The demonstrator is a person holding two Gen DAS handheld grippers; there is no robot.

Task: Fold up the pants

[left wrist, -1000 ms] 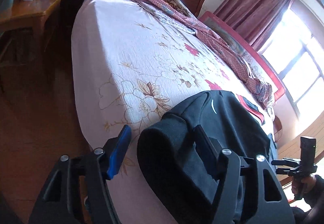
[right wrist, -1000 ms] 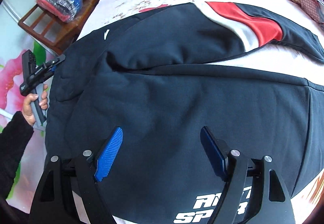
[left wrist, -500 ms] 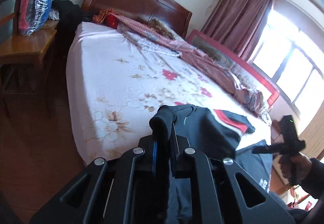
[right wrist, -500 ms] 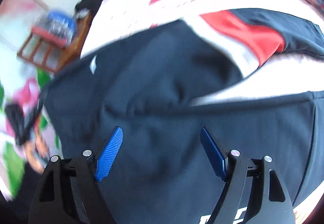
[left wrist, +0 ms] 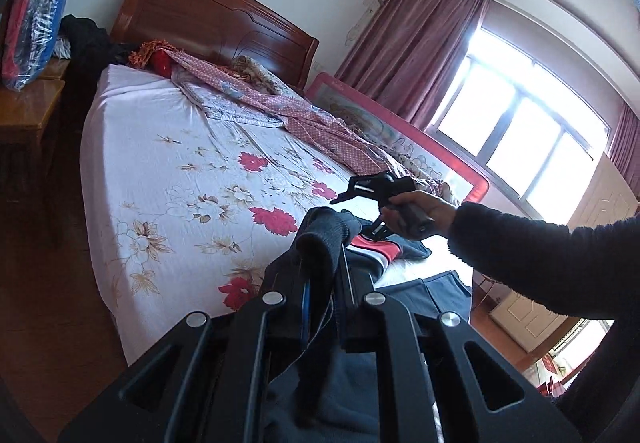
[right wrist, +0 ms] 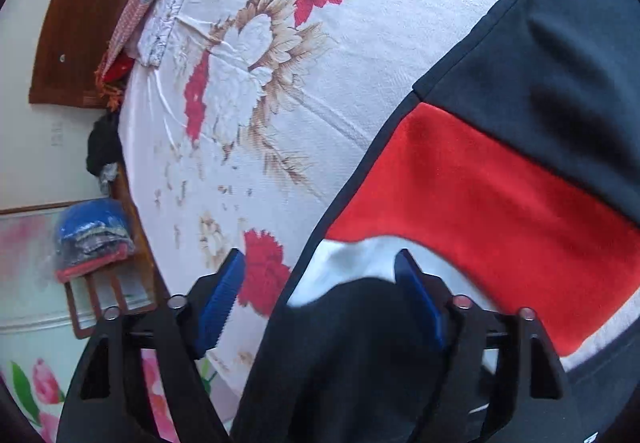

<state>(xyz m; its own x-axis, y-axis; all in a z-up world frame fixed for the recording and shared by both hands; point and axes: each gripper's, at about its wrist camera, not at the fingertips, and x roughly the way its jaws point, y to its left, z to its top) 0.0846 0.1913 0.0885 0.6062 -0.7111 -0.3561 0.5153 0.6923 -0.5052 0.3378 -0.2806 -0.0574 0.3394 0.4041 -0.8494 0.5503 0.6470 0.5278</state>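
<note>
1. The pants (right wrist: pixel 520 183), dark navy with a red and white panel, lay on the bed (left wrist: pixel 168 171) at its foot end, far from the headboard (left wrist: pixel 208 19); one bunched edge was lifted off the bed sheet.
2. The left gripper (left wrist: pixel 324 279) was clamped tight on that raised bunch of navy fabric, jaws nearly together with cloth pinched between them.
3. The right gripper (right wrist: pixel 320 295) had its jaws spread wide, straddling a dark fold of the pants beside the white strip of the panel. Not clamped on anything; contact with the cloth can't be confirmed.
4. The right hand (left wrist: pixel 416 211) was visible in the left wrist view, holding its tool just over the red panel, on the window side of the left gripper.
5. Judged step: get a second grip so that both ends of one edge can be carried over together.
6. To do it well: close the right gripper on the same edge the left one holds, taking all the layers, not just the top one.
7. Keep both grips level and the cloth taut between them, or the fold will sag and skew.
8. Risk: thick fleece-like fabric could slip from a shallow pinch, so bite deep.
</note>
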